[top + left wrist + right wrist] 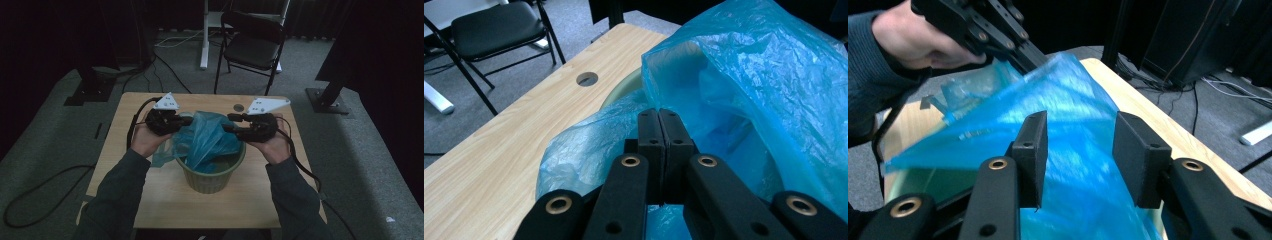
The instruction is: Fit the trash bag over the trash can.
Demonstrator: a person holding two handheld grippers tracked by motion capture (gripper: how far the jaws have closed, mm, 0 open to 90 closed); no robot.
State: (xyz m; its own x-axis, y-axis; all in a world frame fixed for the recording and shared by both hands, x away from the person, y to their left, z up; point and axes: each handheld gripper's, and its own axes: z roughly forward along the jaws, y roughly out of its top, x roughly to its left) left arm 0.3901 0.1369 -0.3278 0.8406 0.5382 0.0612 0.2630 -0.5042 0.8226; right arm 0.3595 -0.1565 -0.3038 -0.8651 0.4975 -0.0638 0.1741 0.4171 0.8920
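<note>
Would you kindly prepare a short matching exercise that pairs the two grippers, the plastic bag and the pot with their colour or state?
Things:
1. left gripper
2. right gripper
3. plastic bag
4. pot

States:
A. green, standing on the wooden table
B. jaws apart, nothing pinched
C. blue, crumpled, hanging into the pot
D. jaws closed on the bag's film

Pairs: 1-D, 2-B, 3-C, 4-A

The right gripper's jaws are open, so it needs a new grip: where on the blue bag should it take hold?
Likely the blue bag's raised film on the right gripper's side, opposite the left gripper's pinch. Come from the right, jaws astride the sheet: it stands taut above the green pot.
</note>
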